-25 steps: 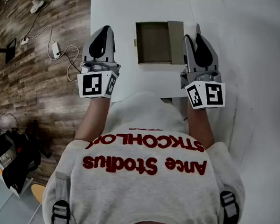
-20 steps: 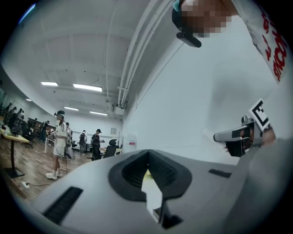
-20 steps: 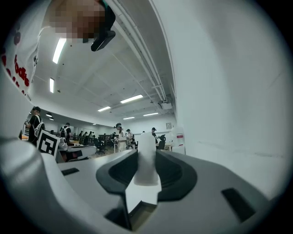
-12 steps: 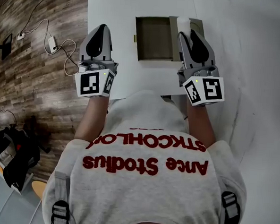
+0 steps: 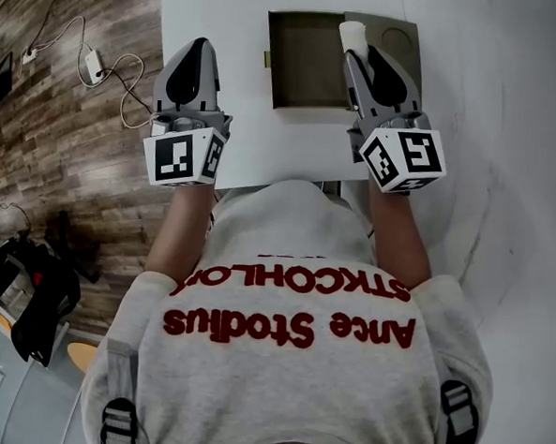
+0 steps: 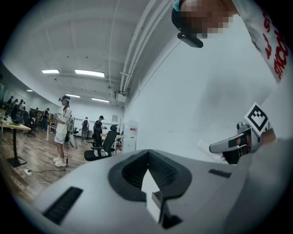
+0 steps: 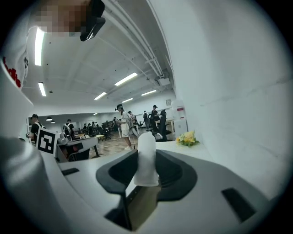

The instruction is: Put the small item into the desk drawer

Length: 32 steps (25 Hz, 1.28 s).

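Now, head view: the open drawer (image 5: 306,63) sits in the white desk (image 5: 264,145). Since a second ago the right gripper (image 5: 356,56) has come down and eased further in over the drawer's right part. The white item (image 5: 352,35), hidden a second ago, now shows past the jaw tips. It is over the drawer, about where the darker left compartment meets the lighter right section. The left gripper (image 5: 201,45) has dropped a little too, and it is left of the drawer over the desk, well apart from the white item. Left gripper view: the jaws are drawn together at the tips with nothing between them, only a sliver of desk showing through. The right gripper (image 6: 231,144) shows off to the drawer side. Right gripper view: the jaws are clamped on the white item (image 7: 147,162), which stands upright between the pads. Yellow flowers (image 7: 187,138) lie on the desk far beyond the drawer. Judgement: the carry is nearly done, with the white item above the drawer but not yet let go. What's left is lowering it and opening the jaws. Whether it's low enough to drop cleanly, can't tell.
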### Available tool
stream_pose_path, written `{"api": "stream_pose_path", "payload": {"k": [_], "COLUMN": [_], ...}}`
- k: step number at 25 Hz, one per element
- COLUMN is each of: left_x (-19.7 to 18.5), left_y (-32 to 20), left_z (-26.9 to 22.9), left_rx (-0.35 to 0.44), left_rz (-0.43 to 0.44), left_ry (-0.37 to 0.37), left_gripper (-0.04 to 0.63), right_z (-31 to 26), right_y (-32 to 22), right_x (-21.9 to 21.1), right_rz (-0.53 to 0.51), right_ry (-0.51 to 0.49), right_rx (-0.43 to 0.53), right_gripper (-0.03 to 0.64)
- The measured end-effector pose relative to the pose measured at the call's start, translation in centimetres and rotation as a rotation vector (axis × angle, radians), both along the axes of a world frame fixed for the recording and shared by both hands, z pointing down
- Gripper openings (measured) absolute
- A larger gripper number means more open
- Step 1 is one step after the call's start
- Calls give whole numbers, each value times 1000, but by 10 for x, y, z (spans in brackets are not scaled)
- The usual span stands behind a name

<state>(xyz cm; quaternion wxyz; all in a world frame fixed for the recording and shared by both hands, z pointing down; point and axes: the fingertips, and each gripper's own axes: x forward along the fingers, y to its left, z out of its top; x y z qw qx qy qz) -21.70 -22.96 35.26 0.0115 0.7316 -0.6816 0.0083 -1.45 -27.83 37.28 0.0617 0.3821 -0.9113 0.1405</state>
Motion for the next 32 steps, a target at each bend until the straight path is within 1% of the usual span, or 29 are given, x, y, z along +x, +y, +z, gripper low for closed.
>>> {"api": "stream_pose_path", "payload": {"k": [4,7,11,18,22,24,28,32], "left_x": [0,-1,-3,-2,0,0,0,0], "left_y": [-4,-5,-7,-6,-4,-3,1,4], "left_z": [19,32,45,66,72,76,82,84], "left_rx": [-34,-56,-75,-106,-114,-119,-131,-132], "left_rz": [-2,-7,-14,-18,-15,-16,-19,-22], "left_ry": [3,9,18,26,31,34,39,40], "left_gripper": [8,8,8,8,8,8,8,8], "right_z": [41,66,94,159,188,198,205,210], "right_y": [-6,-9,-11,-6,4,8,10,17], "right_x": [-8,-11,-16,-24,-26,-28,-31,-41], "right_rz": [-23,-18,-20,-57,-98,-113,-139,-200], "right_ry": [43,41,82,287,364,402,466,507], "right_rx": [-84,-156,-212,-316,-385,-400,-396,-417], "right_gripper": [124,124,124,126,126,127,127,127]}}
